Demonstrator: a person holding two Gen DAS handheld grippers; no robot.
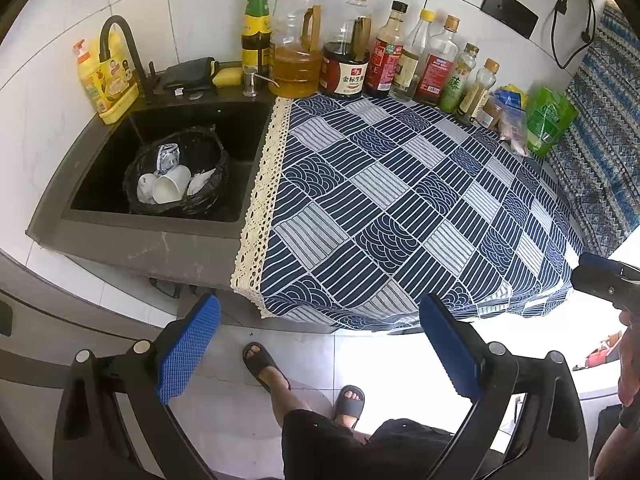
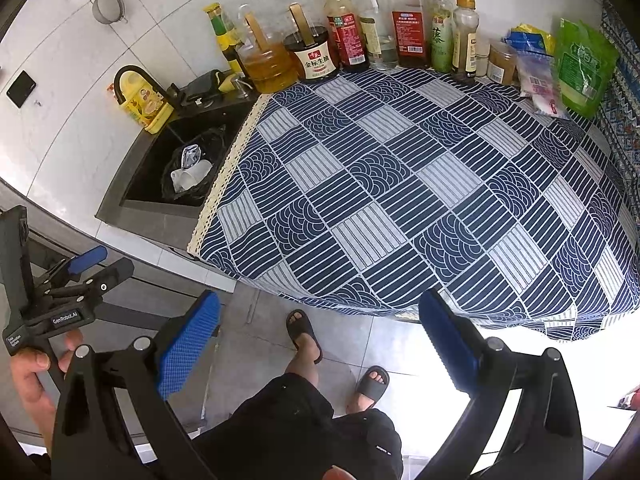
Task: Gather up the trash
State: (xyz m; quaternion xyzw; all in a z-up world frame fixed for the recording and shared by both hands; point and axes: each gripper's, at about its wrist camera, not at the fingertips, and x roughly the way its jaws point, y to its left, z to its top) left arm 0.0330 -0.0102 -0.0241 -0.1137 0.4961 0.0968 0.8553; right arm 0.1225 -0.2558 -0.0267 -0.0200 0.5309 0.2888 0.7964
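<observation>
Both tongs held back off the front edge of the bench, above the floor, nothing between the pads. Left tongs: spread wide, empty. Right tongs: likewise spread wide, empty. The patterned cloth covering the bench shows no loose litter that I can make out; only the row of bottles along the wall and some food packets at the far right corner, which I judge to be pantry stock, not trash. The trash I can see is already in the black bin bag standing in the sink: a white paper cup lying on its side, mouth toward the front left, a crumpled foil pouch behind it, and some white paper. Key relation: the bag lies forward and to the left of both tongs, well apart from each; the left tongs are the nearer, the right ones have the whole cloth corner between them and the sink. My judgement: collecting looks near done; any next reach to the bag belongs to the left side.
</observation>
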